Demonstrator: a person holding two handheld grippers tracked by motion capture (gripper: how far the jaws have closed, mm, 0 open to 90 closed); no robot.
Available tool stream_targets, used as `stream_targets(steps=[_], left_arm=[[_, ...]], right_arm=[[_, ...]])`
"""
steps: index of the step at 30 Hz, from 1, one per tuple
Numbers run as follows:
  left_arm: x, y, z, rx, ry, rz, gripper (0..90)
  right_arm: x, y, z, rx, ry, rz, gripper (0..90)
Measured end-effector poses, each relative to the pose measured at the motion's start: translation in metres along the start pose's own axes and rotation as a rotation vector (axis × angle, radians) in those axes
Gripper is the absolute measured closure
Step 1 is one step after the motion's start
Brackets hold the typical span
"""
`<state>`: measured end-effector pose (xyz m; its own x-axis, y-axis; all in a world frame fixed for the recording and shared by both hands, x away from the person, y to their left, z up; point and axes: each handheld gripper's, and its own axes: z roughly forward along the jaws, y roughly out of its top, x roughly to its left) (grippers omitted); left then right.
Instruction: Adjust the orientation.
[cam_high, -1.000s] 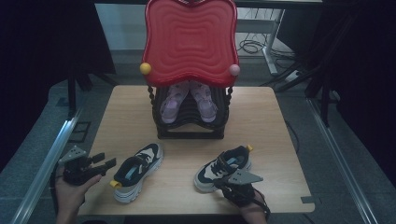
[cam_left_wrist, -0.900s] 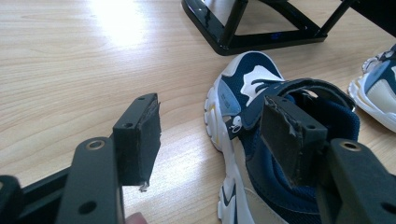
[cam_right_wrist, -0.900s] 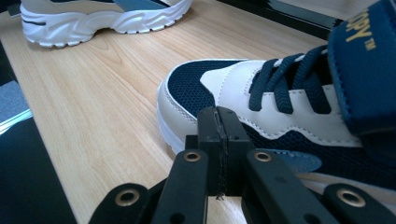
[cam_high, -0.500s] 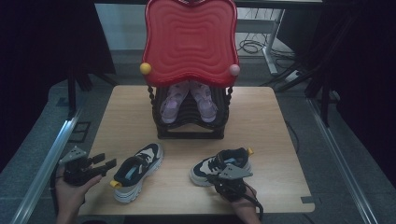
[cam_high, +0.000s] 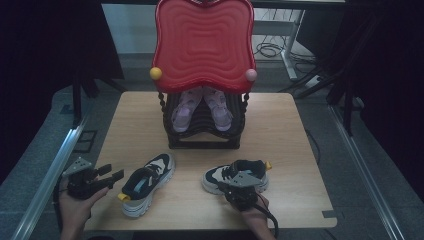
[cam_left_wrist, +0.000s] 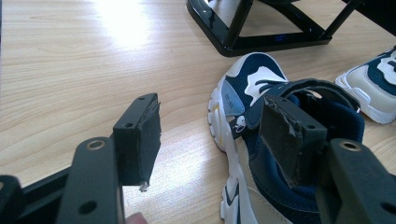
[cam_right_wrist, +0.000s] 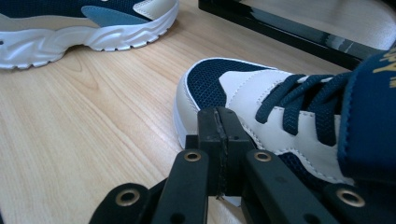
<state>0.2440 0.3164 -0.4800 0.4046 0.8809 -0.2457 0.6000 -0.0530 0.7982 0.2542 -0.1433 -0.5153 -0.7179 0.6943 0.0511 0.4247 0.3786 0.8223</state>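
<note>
Wooden worktop (cam_high: 280, 130) carrying a black rack (cam_high: 202, 127) at centre rear. Left claw (cam_high: 114, 174), jaws spread and empty, sits front-left of the rack, beside the left shoe (cam_high: 147, 182). Right shoe (cam_high: 235, 175) lies front-right of the rack; right claw (cam_right_wrist: 219, 122), jaws pressed together, touches its side, nothing pinched.

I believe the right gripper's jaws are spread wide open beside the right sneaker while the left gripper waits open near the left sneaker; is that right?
Not quite: the right gripper has its jaws pressed together with nothing between them, as the right gripper view shows, close against the side of the right sneaker. The rest holds: the left gripper is open near the left sneaker.
</note>
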Motion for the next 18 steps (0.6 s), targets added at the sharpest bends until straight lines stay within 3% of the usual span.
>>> stream_targets(steps=[18], left_arm=[[0.001, -0.001, 0.0, 0.002, 0.001, -0.007, 38.3]], right_arm=[[0.0, 0.007, 0.017, -0.029, -0.039, 0.04, 89.5]])
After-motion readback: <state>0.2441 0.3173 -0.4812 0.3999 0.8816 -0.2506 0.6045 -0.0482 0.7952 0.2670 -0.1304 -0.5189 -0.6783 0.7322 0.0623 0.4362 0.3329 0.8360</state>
